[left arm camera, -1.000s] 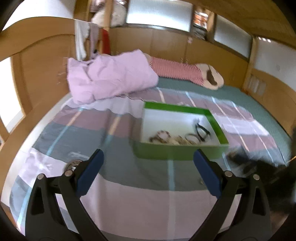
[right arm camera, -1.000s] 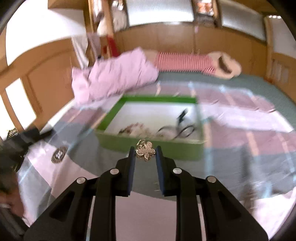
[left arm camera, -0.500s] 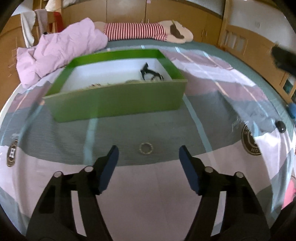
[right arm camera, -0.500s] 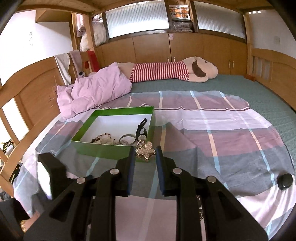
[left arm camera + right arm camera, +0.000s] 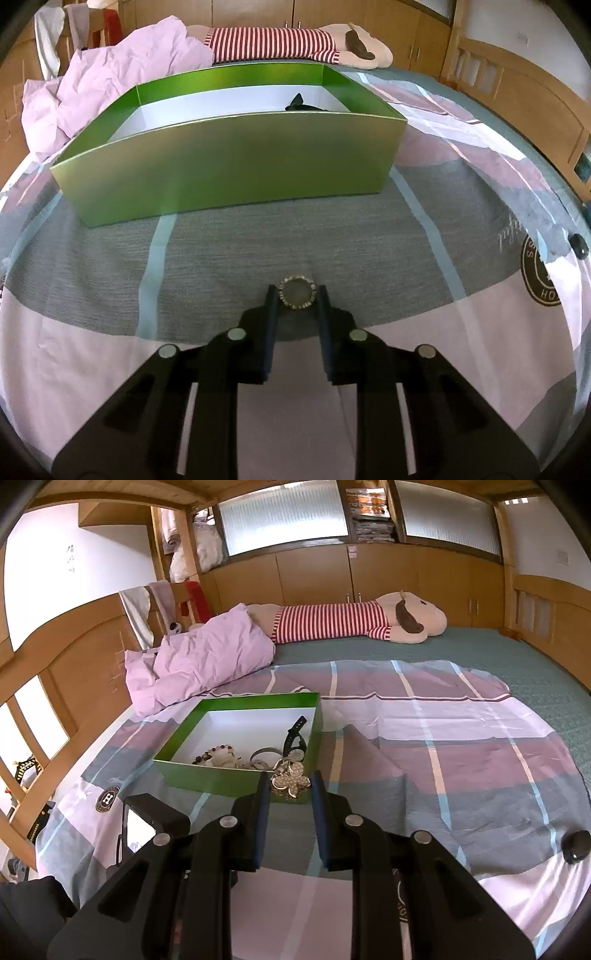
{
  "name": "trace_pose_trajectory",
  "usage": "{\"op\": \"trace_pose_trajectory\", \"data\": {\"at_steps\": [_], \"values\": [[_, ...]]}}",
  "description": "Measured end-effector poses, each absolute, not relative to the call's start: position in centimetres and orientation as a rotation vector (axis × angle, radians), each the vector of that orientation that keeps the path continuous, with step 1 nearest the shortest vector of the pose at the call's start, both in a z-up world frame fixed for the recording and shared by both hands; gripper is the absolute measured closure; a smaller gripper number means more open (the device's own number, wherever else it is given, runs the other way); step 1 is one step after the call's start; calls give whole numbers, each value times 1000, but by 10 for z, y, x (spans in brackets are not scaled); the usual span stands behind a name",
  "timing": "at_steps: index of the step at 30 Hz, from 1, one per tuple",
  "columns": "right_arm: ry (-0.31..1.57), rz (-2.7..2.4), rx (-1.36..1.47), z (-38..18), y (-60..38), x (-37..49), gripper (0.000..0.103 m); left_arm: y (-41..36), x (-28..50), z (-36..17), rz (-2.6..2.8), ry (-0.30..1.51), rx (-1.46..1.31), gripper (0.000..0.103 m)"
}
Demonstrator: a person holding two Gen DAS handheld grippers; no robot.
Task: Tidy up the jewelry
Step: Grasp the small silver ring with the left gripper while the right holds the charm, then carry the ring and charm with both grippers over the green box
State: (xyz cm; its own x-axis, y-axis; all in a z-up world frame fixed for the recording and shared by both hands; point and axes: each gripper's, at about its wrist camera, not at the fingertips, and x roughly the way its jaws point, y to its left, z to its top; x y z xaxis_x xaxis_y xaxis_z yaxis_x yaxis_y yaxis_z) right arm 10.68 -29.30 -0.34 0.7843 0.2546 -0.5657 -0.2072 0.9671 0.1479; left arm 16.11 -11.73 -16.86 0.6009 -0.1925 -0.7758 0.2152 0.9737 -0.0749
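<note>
Down at the 6 o'clock edge of the left wrist view, the left gripper (image 5: 297,291) has its jaws closing, nearly together, with a small jewelled ring (image 5: 297,290) between the fingertips; the dark pads appear to touch the ring's sides at 9 and 3 o'clock. The ring lies flat on the grey band of the plaid bedsheet (image 5: 369,243). Toward 12 o'clock from it stands the green box (image 5: 229,170), and from this low angle its near wall hides almost all of the contents; only a black strap tip (image 5: 297,103) shows above the rim.

The right gripper (image 5: 287,784) has its jaws narrowly apart and clamped on a flower-shaped brooch (image 5: 291,783), which sits between the pads clear of the bed, in front of the box's near right corner as that camera sees it.

The right wrist view looks down from higher and shows what the other cannot: the white floor of the green box (image 5: 236,779) with a beaded bracelet (image 5: 218,753), a metal bangle (image 5: 264,755) and a black watch (image 5: 293,734) gathered along the near side. It also shows part of the left gripper's black body at 8 o'clock, a round black object (image 5: 576,843) on the sheet at 4 o'clock, and the striped plush toy (image 5: 351,622) and crumpled pink quilt (image 5: 199,657) toward 12 and 10 o'clock.
</note>
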Motion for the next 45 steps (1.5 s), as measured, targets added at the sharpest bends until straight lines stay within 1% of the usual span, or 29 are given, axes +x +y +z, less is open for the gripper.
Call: {"op": "trace_pose_trajectory", "data": {"at_steps": [3,5,7,11,16,19,30,45], "values": [[627,248,73,-4,-290,108,81,-116,159,-164,-243,876,22,83],[624,244,75,-3,-290,109,81,-112,154,-151,-240,837,17,83],[617,246,77,-2,-289,109,81,-105,147,-133,-237,791,3,83],[598,262,69,0,-280,106,81,-72,118,-71,-221,659,-23,83],[605,278,34,-3,-255,102,81,-27,81,-19,-162,566,7,83],[606,277,12,-6,-237,98,81,-1,70,-1,-139,565,-27,83],[597,243,-5,-13,-210,98,81,19,73,-5,-130,592,-41,83],[607,231,-4,-19,-211,101,81,8,84,-10,-151,610,-51,83]]}}
